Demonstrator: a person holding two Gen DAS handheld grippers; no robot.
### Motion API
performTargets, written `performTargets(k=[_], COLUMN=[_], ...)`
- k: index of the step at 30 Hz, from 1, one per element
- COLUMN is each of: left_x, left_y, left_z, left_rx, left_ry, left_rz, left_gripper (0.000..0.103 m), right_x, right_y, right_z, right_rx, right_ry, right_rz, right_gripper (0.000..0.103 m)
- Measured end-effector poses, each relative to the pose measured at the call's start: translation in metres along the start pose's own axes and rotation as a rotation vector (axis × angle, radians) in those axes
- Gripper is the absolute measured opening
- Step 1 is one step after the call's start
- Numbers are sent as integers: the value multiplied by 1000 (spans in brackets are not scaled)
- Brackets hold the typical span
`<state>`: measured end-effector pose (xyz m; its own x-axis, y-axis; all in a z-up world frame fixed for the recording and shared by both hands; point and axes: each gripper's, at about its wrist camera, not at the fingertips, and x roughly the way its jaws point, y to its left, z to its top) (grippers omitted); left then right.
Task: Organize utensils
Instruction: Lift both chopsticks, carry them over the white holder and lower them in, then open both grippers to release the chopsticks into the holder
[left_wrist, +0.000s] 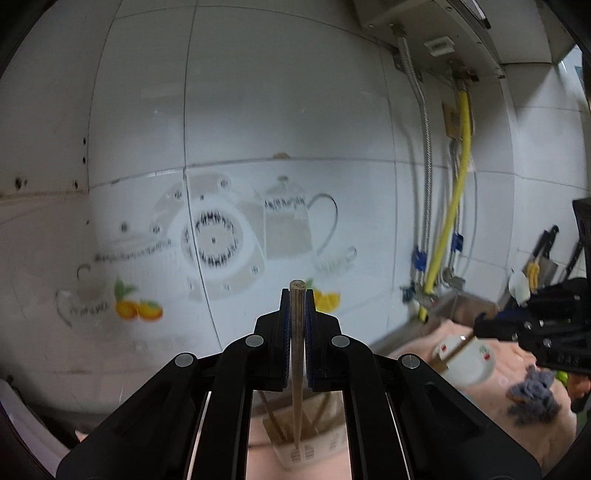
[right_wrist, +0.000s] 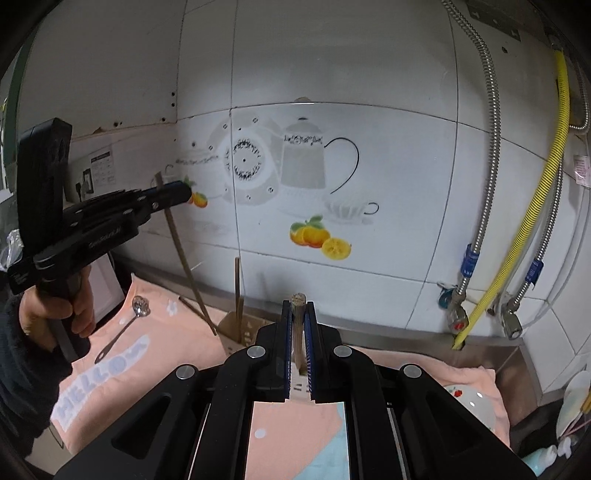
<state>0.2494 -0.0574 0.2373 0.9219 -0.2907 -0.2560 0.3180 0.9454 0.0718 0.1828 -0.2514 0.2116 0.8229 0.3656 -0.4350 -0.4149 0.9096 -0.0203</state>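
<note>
In the left wrist view, the left tool (left_wrist: 297, 295) is clamped on a wooden chopstick (left_wrist: 297, 354) that hangs down toward the white utensil holder (left_wrist: 310, 452) standing on the pink towel (left_wrist: 424, 347), while the right tool (left_wrist: 480, 326) shows to the right of that holder, above a white bowl (left_wrist: 467, 363). In the right wrist view, the right tool (right_wrist: 298, 306) is clamped on another chopstick (right_wrist: 297, 332) above the holder (right_wrist: 236, 332), with the left tool gripping its stick to the left of the holder and a metal spoon (right_wrist: 125, 325) lying on the towel left of it.
</note>
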Motion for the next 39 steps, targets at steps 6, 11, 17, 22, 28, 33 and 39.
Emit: performTargets(k=[6, 11, 17, 22, 28, 33, 39], left_x=[27, 43, 48, 49, 53, 61, 77], left_y=[6, 14, 20, 19, 20, 22, 26], left_z=[-2, -21, -30, -30, -26, -30, -47], left_rx=[-24, -43, -61, -61, -66, -74, -98], left_ry=[5, 30, 44, 43, 25, 32, 97], left_rz=[11, 15, 5, 6, 8, 7, 0], left_gripper=[5, 5, 5, 5, 5, 5, 5], right_x=[13, 22, 38, 54, 65, 70, 81], right_y=[-6, -7, -8, -9, -14, -15, -16], right_z=[8, 8, 3, -5, -12, -13, -19], right_rx=[11, 19, 14, 4, 16, 14, 19], right_ry=[-10, -11, 19, 56, 78, 74, 104], right_rz=[8, 14, -7, -39, -41, -40, -34], right_gripper=[6, 6, 6, 6, 6, 6, 7])
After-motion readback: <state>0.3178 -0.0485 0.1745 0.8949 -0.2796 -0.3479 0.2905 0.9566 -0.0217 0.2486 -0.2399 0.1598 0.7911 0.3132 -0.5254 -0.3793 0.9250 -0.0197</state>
